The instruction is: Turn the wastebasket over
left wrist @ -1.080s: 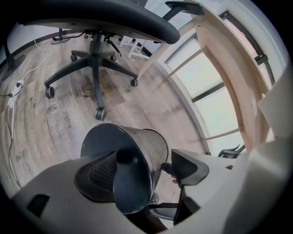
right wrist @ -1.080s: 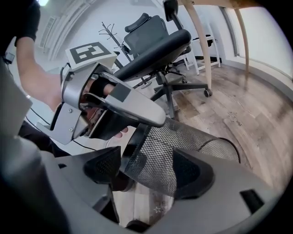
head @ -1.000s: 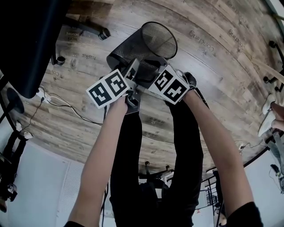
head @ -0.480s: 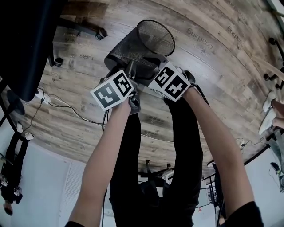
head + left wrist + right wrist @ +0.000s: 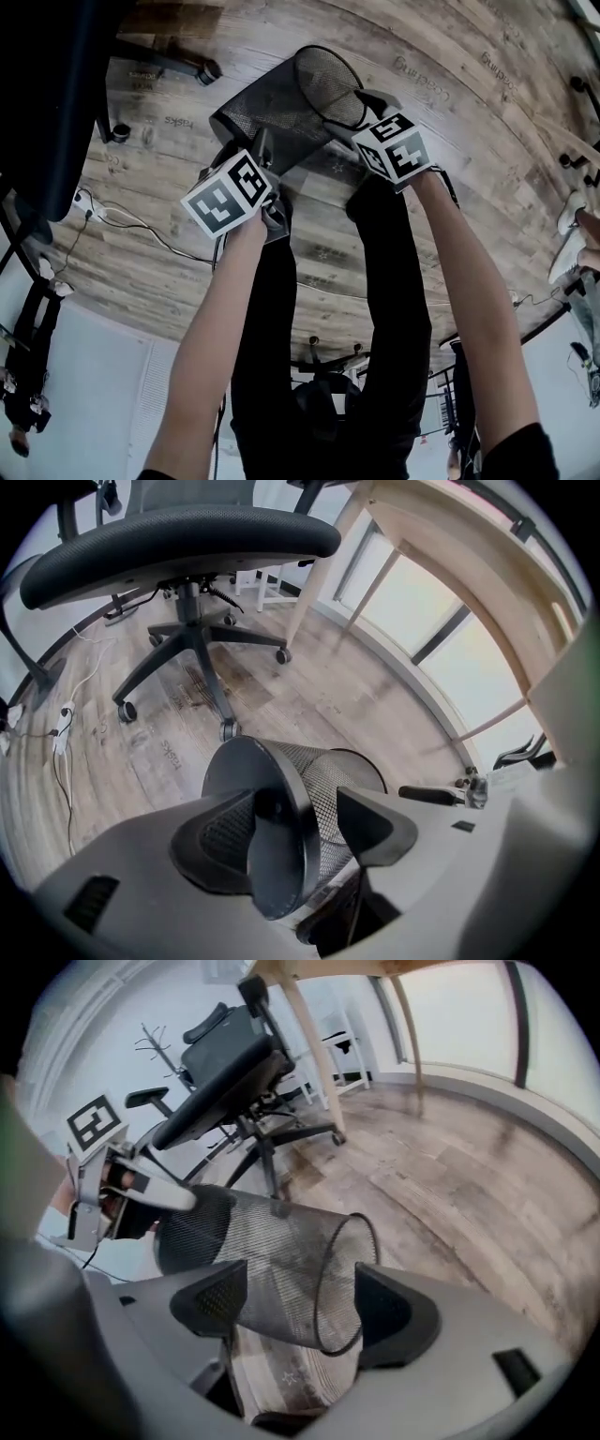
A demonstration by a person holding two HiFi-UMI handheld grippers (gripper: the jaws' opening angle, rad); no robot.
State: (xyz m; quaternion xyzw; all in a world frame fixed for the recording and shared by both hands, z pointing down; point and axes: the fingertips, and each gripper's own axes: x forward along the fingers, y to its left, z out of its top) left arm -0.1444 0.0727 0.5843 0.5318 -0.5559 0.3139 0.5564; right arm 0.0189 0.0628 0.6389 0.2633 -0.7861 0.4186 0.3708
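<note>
Above the wood-plank floor (image 5: 469,169), the black wire-mesh wastebasket (image 5: 272,103) is held sideways, its base edge clamped by the left gripper (image 5: 295,810). The right gripper (image 5: 300,1286) is spread wide around the open rim. The basket is judged light and stiff, and best gripped at its rims.

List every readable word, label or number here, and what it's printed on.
"Coaching": printed on the brown wood-plank floor, right of the black wire-mesh wastebasket.
"tasks": same floor, left of the wastebasket.
Two more floor words, far right and upper left: too blurred to read.
Black-and-white marker cubes: square patterns only, no letters.
Wastebasket: no label visible.
</note>
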